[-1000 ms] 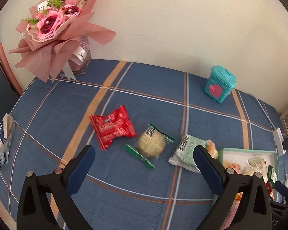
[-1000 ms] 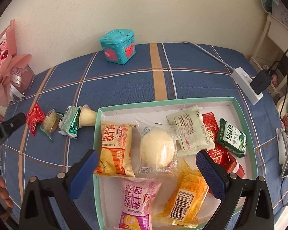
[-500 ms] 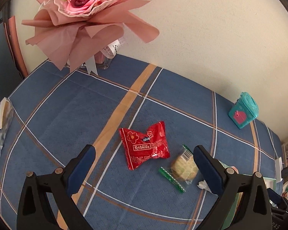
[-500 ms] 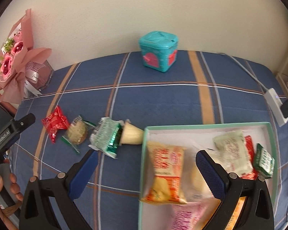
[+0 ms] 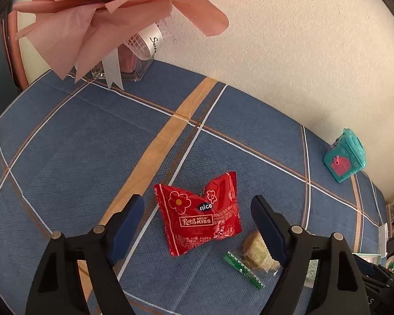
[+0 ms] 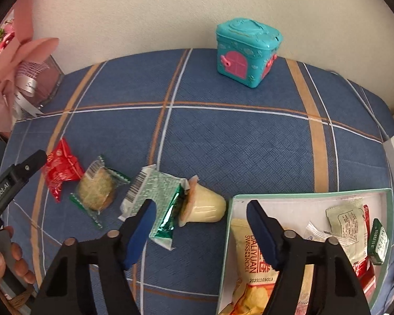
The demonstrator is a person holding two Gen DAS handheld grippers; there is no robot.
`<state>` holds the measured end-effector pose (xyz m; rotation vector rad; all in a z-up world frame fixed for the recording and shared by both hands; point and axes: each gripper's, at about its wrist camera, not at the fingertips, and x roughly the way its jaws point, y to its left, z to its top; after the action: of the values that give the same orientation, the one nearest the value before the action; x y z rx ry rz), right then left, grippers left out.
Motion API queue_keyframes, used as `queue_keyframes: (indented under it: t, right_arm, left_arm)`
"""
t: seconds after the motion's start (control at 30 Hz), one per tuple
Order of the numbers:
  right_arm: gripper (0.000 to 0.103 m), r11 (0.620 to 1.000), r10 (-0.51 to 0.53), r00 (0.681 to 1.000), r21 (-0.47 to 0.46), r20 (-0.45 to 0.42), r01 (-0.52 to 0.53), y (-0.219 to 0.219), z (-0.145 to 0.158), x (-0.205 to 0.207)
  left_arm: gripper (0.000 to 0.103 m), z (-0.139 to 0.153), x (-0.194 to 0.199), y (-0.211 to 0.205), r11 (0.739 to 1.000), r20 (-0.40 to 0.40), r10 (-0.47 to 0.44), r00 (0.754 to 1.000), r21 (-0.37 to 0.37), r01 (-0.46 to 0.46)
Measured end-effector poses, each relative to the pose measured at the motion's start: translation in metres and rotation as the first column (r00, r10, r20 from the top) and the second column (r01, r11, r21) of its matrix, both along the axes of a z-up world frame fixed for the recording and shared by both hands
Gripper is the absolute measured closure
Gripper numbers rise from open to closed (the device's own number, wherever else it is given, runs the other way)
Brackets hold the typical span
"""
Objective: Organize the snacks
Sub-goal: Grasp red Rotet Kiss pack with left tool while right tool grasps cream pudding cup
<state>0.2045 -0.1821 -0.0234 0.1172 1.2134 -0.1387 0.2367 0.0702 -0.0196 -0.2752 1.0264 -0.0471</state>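
both grippers nearer, tray (image 6: 296, 196) cut off

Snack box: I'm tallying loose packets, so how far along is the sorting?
Done: several packets lie in the box. In hand: nothing; left gripper closing around the red packet, right gripper closing above the jelly cup. Left: those, the cookie, the green packet.

Both views are bright and evenly lit by soft daylight, and shadows under the wrappers are faint. The fisheye lens bends the plaid lines of the bench (image 6: 223, 136) into curves and leaves black corners at the frame edges. Foil on the green packet (image 6: 168, 210) shows small glints. Focus is sharp at centre; the pink bouquet (image 5: 113, 18) at the rim looks soft and washed out.
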Motion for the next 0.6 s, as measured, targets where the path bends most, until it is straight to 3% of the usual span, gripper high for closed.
queue_keyframes:
  t: [0.07, 0.3, 0.37, 0.6]
  right_arm:
    - [0.040, 1.000, 0.003, 1.000, 0.006, -0.004, -0.003, -0.001, -0.003, 0.002]
    - [0.048, 0.999, -0.011, 1.000, 0.034, -0.025, 0.012, -0.009, -0.014, 0.007]
    - [0.050, 0.999, -0.021, 0.999, 0.048, -0.027, 0.022, -0.012, -0.016, 0.006]
    - [0.052, 0.995, -0.044, 0.998, 0.084, -0.037, 0.047, -0.019, -0.023, 0.009]
  left_arm:
    - [0.031, -0.005, 0.002, -0.002, 1.000, 0.001, 0.000, 1.000, -0.002, 0.000]
    - [0.033, -0.020, 0.007, -0.006, 0.999, -0.012, -0.013, 1.000, -0.046, 0.012]
    - [0.042, -0.023, 0.007, -0.005, 0.998, -0.018, -0.007, 1.000, -0.063, 0.006]
    - [0.049, -0.023, 0.006, -0.006, 0.995, -0.035, -0.034, 0.999, -0.097, 0.030]
